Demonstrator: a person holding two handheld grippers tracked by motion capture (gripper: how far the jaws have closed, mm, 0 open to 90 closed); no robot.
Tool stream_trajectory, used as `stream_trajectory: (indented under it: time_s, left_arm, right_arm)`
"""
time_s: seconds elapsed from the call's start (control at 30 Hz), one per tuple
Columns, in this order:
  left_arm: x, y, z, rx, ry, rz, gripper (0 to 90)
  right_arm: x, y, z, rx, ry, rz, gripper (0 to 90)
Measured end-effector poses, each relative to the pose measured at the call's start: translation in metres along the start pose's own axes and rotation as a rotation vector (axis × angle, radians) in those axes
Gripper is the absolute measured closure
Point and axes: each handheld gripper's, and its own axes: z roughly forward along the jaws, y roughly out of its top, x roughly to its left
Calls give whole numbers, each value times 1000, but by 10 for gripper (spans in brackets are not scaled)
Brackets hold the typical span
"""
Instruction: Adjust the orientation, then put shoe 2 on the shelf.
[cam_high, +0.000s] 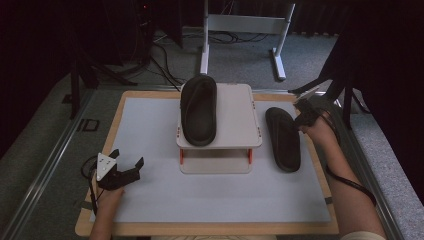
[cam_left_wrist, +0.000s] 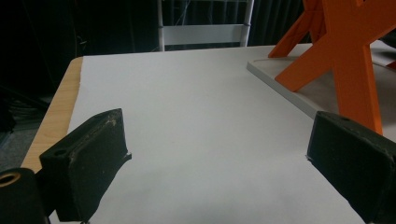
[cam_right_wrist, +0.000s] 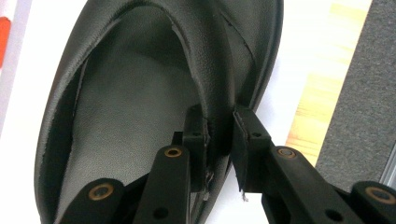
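A black sandal (cam_high: 199, 110) lies on top of a white raised stand (cam_high: 240, 125) at the middle of the mat. A second black sandal (cam_high: 283, 140) (cam_right_wrist: 130, 102) lies flat on the mat to the stand's right. My right gripper (cam_high: 300, 112) (cam_right_wrist: 219, 135) is at that sandal's far right edge, shut on its strap (cam_right_wrist: 210, 70), with one pad inside the strap and one outside. My left gripper (cam_high: 128, 156) (cam_left_wrist: 233, 158) rests at the near left of the mat, open, with nothing between its pads (cam_left_wrist: 93, 154).
A white mat (cam_high: 150, 190) covers a wooden board (cam_high: 100, 150). The stand's orange legs (cam_left_wrist: 345, 56) and base plate (cam_left_wrist: 280, 79) are to the right of my left gripper. A white table frame (cam_high: 240, 25) and cables stand on the carpet beyond.
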Motion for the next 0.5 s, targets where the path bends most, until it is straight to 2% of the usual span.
stream_trajectory:
  time_s: [0.5]
  left_arm:
    - [0,0,0,-1,2,-1,46]
  right_arm:
    - [-3,1,-28,-11,-21,19,772]
